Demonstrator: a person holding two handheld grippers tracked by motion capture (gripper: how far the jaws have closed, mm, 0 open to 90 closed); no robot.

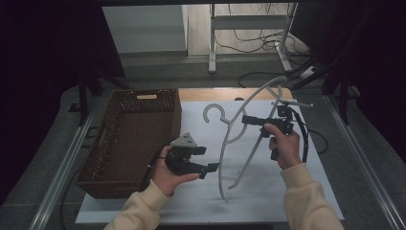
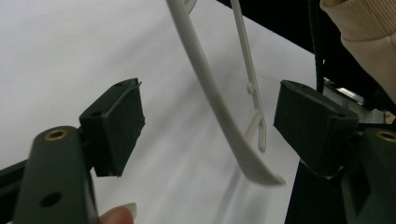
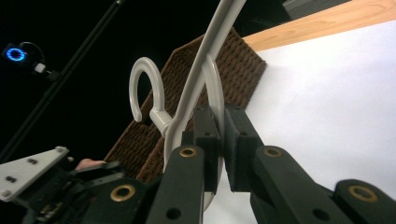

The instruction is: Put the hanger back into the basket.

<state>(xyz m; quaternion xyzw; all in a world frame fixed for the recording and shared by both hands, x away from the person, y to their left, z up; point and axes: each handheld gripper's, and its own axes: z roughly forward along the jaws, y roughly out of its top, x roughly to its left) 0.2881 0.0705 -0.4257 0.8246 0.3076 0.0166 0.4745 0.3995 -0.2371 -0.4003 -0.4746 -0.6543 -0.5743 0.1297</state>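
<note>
While right tool (image 1: pixel 249 120) grips hanger (image 1: pixel 249 103); basket (image 1: pixel 158 103) holds nothing

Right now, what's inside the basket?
Nothing visible in the basket: bare woven floor in the high view. The near wall hides the strip of floor just behind it.

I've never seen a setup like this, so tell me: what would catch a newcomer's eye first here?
A white hanger held up over the white table, pinched near its neck by the right hand-held gripper. The left hand-held gripper sits by the hanger's lower end with its jaws open on either side of that arm, not touching it. A brown woven basket stands at the table's left.
</note>
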